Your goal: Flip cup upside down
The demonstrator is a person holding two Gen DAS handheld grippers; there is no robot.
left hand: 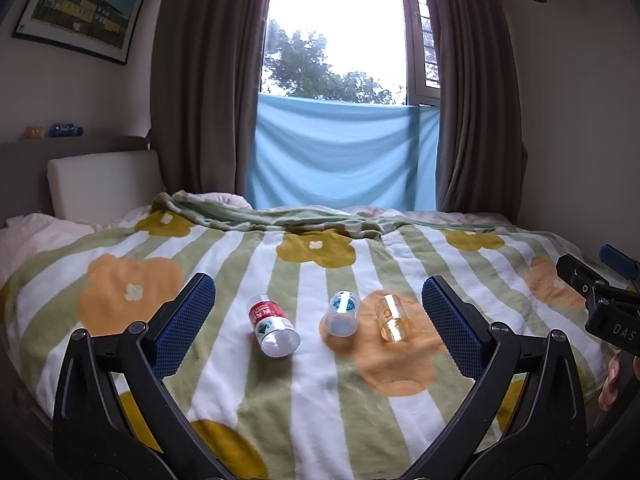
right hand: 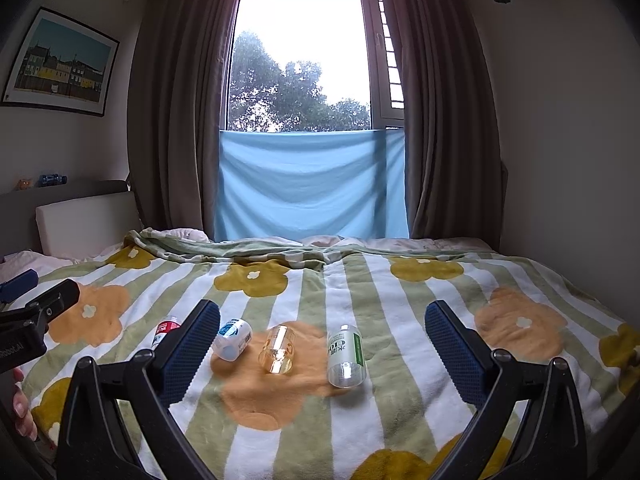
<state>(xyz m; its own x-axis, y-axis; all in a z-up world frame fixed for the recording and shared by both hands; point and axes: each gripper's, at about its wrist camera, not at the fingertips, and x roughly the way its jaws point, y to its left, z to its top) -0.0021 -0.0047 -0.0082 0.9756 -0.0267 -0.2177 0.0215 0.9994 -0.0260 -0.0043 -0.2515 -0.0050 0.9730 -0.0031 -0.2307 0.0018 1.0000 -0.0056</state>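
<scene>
A clear amber glass cup [left hand: 393, 318] [right hand: 278, 348] lies on its side on the flowered blanket [left hand: 320, 400] [right hand: 400, 400], atop an orange flower print. My left gripper [left hand: 319, 286] hovers open above the blanket, and the cup sits just inside its right finger. My right gripper [right hand: 323, 310] is also open, with the cup ahead between its fingers, nearer the left one. Neither gripper touches the cup. Each gripper shows at the edge of the other's view: the right gripper [left hand: 596, 266] and the left gripper [right hand: 40, 286].
Beside the cup lie a blue-labelled container [left hand: 341, 314] [right hand: 233, 338], a red-labelled bottle [left hand: 274, 326] [right hand: 165, 330] and a green-labelled bottle [right hand: 346, 356]. A person's hand [left hand: 610, 380] [right hand: 22, 412] shows at the frame edges. A headboard cushion [left hand: 104, 184], curtains and a window stand behind the bed.
</scene>
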